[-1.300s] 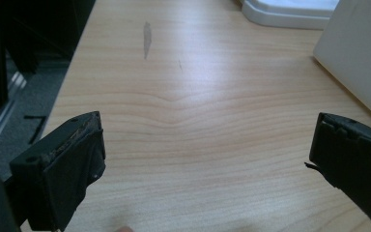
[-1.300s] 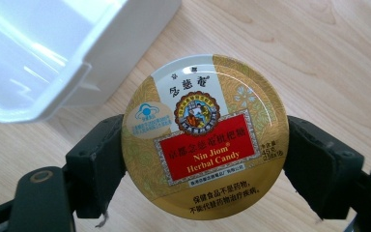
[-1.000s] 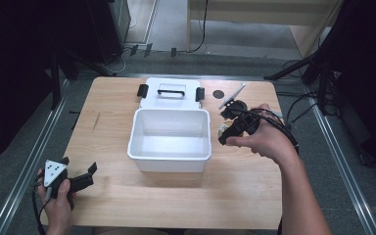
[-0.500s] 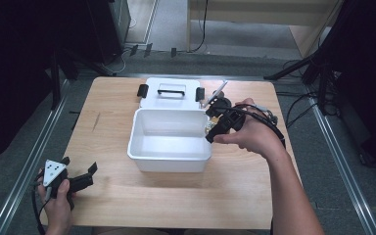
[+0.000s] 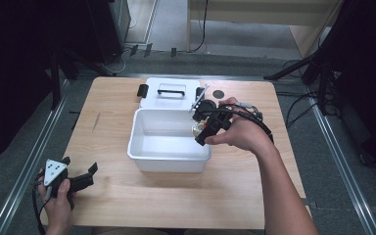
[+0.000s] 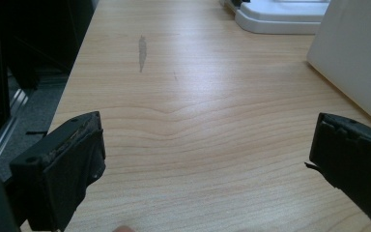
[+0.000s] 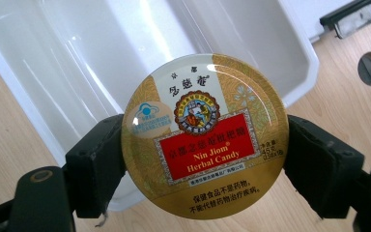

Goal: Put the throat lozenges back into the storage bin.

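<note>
A round gold candy tin (image 7: pixel 205 135) with a red label reading "Nin Jiom Herbal Candy" sits between the jaws of my right gripper (image 7: pixel 205 159), which is shut on its rim. From above, the right gripper (image 5: pixel 204 122) holds the tin (image 5: pixel 196 129) over the right end of the open white plastic box (image 5: pixel 169 159). The box's inside (image 7: pixel 53 63) lies behind the tin and looks bare. My left gripper (image 5: pixel 80 164) rests at the table's near left corner, and its jaws (image 6: pixel 205 154) stand wide open over bare wood.
The box's white lid (image 5: pixel 186 98), with a black handle (image 5: pixel 171 90), lies flat behind the box. A small dark round disc (image 5: pixel 218 94) lies on the table to the right of the lid. The wooden table (image 5: pixel 103 122) is ringed by dark floor, cables and stands.
My right hand has carried the tin leftward, from beside the box's right side to over its right end. The left hand has stayed put.
</note>
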Available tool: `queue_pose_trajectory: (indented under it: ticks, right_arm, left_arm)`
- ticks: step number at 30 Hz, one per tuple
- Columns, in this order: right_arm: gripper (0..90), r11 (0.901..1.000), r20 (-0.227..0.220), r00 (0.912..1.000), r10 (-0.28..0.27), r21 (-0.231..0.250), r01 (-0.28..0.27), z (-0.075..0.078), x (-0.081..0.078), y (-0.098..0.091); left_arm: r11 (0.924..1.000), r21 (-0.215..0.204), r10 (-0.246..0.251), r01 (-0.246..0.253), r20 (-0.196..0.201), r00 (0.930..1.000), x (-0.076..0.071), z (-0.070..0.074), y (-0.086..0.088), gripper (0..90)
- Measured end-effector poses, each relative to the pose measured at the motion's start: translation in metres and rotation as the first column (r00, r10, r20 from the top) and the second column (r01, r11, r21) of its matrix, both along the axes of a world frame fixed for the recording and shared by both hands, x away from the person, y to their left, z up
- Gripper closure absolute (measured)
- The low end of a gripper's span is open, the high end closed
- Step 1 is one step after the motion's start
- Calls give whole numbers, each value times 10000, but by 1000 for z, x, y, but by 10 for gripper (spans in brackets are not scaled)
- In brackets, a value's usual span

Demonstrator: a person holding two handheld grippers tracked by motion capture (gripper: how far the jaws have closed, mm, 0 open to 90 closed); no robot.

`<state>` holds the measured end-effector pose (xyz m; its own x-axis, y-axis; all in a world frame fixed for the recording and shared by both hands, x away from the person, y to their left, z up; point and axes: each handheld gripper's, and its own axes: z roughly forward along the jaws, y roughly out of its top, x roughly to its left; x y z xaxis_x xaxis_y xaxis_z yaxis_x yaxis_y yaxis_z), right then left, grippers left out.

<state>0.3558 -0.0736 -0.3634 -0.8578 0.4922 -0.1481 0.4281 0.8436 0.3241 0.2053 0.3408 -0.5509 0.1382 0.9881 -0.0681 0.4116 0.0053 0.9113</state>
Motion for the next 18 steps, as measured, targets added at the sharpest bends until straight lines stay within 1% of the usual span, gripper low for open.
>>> queue_pose_trajectory:
  ticks: [3,6,11,17,18]
  right_arm:
    - [207,9999,-39,9999,165,23,-165,-2,0,4]
    - [207,9991,7,9991,418,49,-418,-3,1,8]
    - [207,9975,43,9976,692,126,-693,-5,1,14]
    - [207,9964,-11,9964,849,-21,-849,-11,4,20]
    - [207,9955,-21,9955,951,-48,-951,-13,5,21]
  left_arm:
    - [10000,7,7,-7,-1,10000,0,0,0,0]
    - [10000,-1,0,0,-10,10000,0,0,0,0]
    - [10000,5,-10,10,-23,10000,0,0,0,0]
    - [10000,-3,-10,10,-21,10000,0,0,0,0]
    - [10000,-7,-19,19,-17,10000,0,0,0,0]
